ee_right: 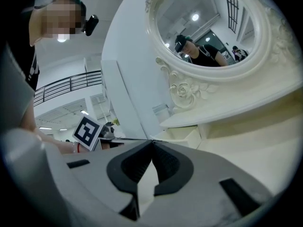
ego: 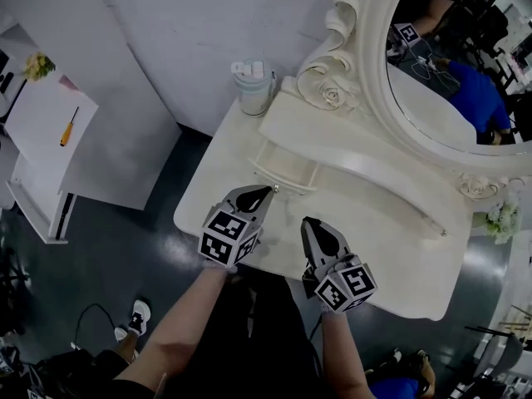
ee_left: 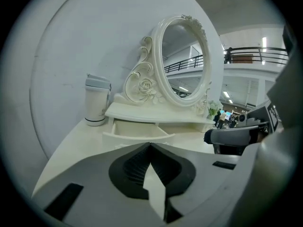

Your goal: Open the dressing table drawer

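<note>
Two hand-held grippers, left (ego: 268, 191), right (ego: 307, 222), closed empty, drawer (ego: 284, 171) open toward person, long axis crosswise

My head view steeply down on the dressing table (ego: 391, 248), both gripper views low over its top, close, facing the shared mirror (ee_left: 182, 60).

Small cream drawer (ego: 287, 171), curved front, pulled open beneath the shelf (ego: 349, 152), dressing table (ego: 391, 248) left end.
</note>
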`<state>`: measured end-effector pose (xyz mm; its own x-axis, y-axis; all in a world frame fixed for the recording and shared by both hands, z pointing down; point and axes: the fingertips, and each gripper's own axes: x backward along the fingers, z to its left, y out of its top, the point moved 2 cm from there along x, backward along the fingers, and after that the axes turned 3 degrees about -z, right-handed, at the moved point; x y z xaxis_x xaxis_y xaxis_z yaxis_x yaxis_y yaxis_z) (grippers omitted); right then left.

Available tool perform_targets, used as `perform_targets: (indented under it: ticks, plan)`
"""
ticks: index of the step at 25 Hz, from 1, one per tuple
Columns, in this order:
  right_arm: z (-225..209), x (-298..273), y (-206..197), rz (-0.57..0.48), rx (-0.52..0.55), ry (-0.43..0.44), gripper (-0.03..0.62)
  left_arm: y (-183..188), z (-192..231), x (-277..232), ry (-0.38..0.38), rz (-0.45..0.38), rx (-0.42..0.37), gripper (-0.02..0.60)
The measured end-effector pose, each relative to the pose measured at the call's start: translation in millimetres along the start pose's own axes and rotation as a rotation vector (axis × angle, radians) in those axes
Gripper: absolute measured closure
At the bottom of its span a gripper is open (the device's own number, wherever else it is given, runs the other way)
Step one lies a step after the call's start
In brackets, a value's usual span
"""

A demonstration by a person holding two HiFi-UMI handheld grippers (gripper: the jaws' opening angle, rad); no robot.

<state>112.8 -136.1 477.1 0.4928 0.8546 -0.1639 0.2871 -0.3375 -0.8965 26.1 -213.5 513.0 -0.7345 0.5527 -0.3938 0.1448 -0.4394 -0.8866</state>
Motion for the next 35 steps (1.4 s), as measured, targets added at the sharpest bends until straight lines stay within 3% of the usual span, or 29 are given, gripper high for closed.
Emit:
perform_targets:
  ticks: [12,35]
  plan:
    - [21,9,45,-0.060,0.136,-0.003,0.591,48,-14,46,-0.058,-0.173,-0.012,0.581]
    - [73,36,114,-0.169,0.278,-0.008,0.591,110,-24,122,-0.053,-0.343,-0.007,0.581]
